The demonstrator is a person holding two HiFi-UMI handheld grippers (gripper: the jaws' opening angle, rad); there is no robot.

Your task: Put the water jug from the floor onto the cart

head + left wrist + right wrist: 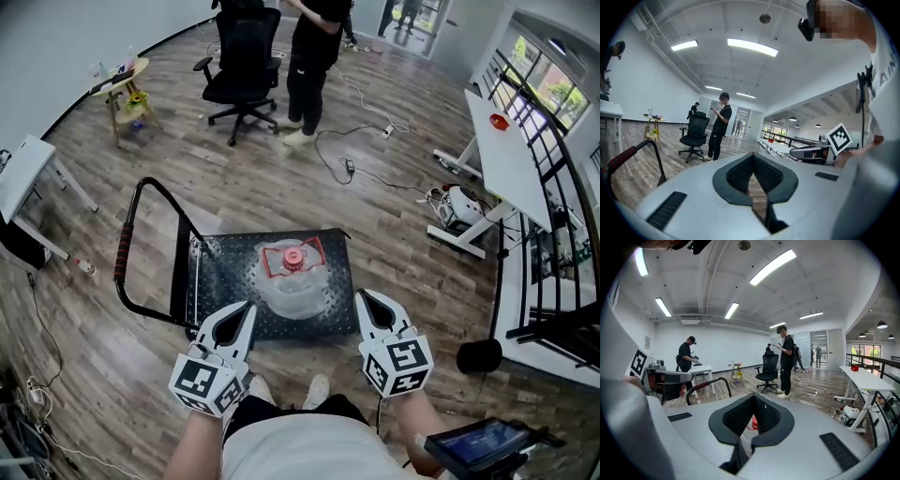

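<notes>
Judging water jug (295, 286) on cart (220, 258) heavy, slick: take red handle (291, 258); left gripper (246, 309), right gripper (364, 300), at its 6 o'clock, fingers (230, 328) together, empty.

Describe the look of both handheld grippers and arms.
The left gripper and right gripper are alike: whitish shells tapering to a point, black ribbed pads inside, and a white cube with black square markers at the rear. The person wears a white shirt.

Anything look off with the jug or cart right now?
Nothing stands out. The jug stands upright near the middle of the cart, red cap on, no spill showing. The left gripper and right gripper are shut, empty, short of the jug.
</notes>
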